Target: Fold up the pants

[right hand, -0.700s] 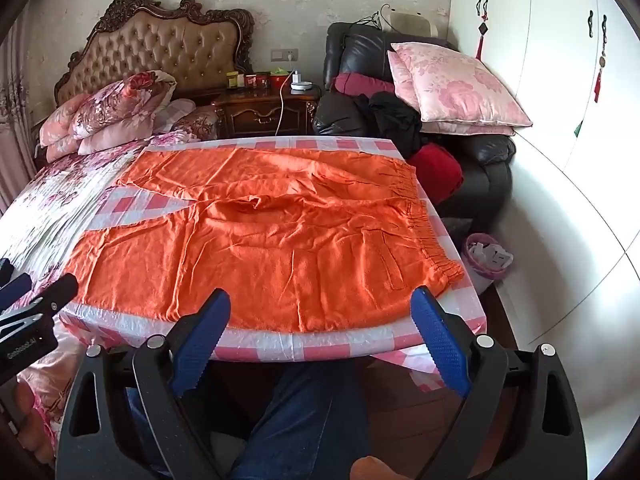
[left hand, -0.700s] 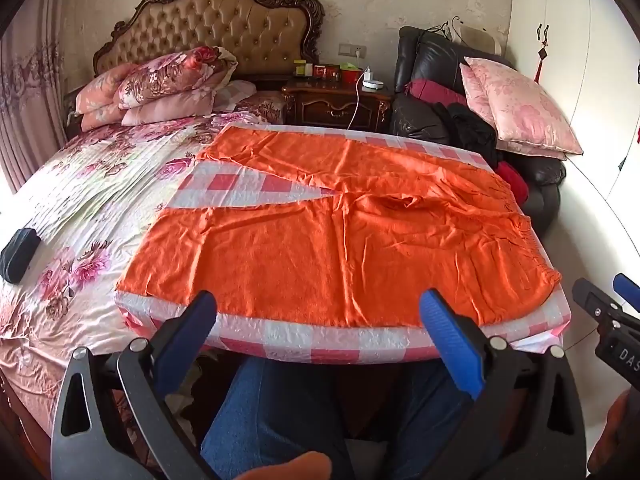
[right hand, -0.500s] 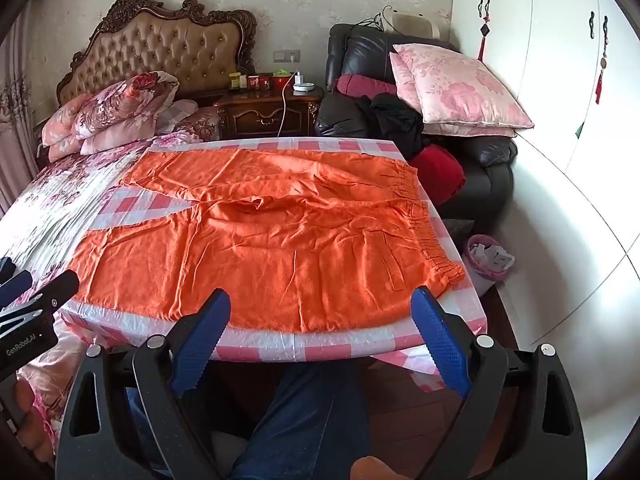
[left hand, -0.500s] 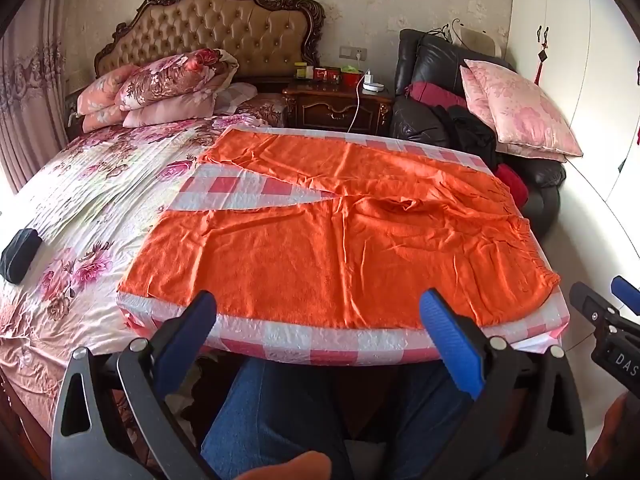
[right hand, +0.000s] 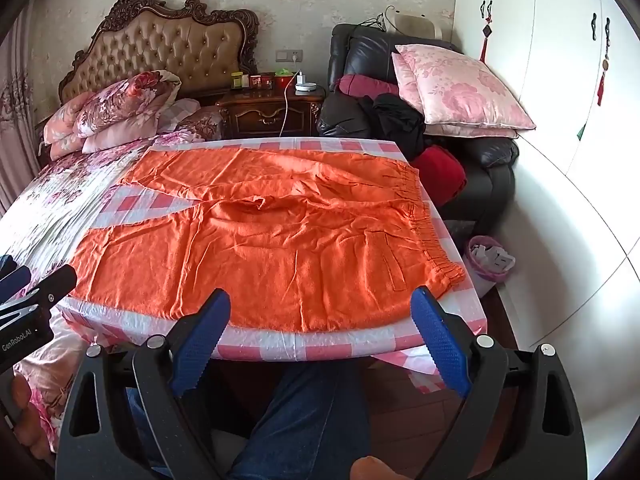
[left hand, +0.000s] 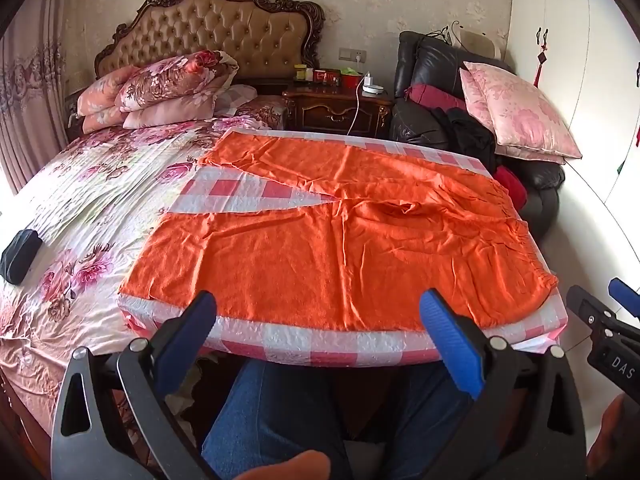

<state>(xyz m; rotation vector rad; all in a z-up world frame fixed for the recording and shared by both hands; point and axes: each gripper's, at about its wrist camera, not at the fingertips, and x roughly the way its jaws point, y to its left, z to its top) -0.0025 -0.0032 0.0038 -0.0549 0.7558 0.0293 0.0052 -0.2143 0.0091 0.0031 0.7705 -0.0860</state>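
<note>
Orange pants point(left hand: 340, 240) flat on checkered table point(left hand: 320, 340) beside floral bed point(left hand: 100, 200); both grippers' jaws spread wide, empty.

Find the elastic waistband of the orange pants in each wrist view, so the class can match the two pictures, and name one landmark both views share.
Left wrist view: the waistband runs down the right side of the orange pants.
Right wrist view: the waistband lies right of centre, nearer the middle.
Shared landmark: the pink floral pillow on the dark armchair.
</note>
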